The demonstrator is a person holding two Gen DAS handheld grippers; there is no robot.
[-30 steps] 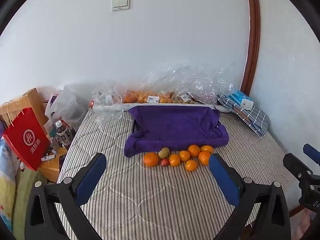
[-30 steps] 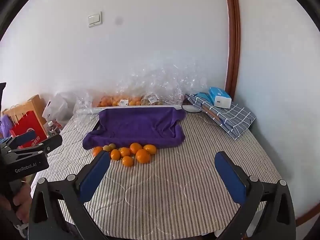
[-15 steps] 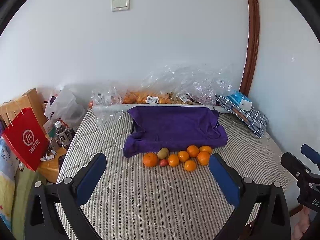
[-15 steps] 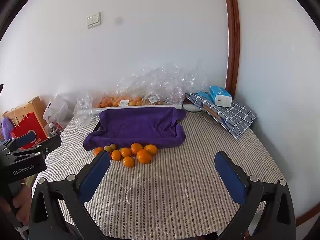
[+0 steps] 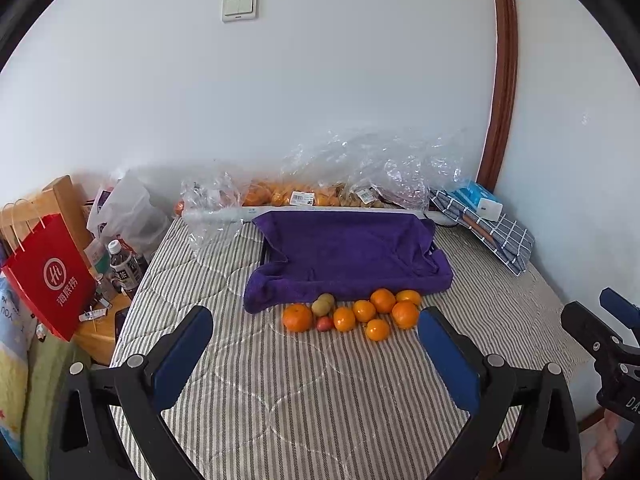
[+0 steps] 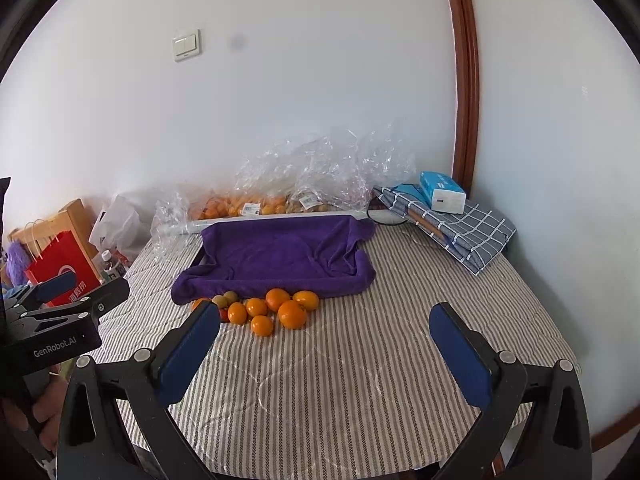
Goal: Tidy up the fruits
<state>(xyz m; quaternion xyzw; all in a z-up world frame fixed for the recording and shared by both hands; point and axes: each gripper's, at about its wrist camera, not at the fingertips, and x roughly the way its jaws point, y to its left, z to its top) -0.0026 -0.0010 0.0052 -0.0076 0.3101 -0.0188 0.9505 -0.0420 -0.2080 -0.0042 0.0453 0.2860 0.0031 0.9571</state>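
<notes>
Bare striped quilt (image 5: 304, 392) lies open between my claws and the fruit cluster (image 5: 354, 314). Behind the fruit, the purple towel (image 5: 348, 252) over a tray blocks the way, with crinkled plastic bags (image 5: 360, 176) against the wall. A checked cloth (image 6: 464, 232) with a tissue pack (image 6: 442, 192) fills my far right corner.

seven oranges (image 5: 383, 300), two green fruits (image 5: 323, 306), one red fruit (image 5: 325, 323)

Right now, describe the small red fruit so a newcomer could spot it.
Find the purple towel on the striped bed. A cluster of oranges lies along its near edge. The red fruit sits near the cluster's left end, the smallest piece and the only red one.
</notes>
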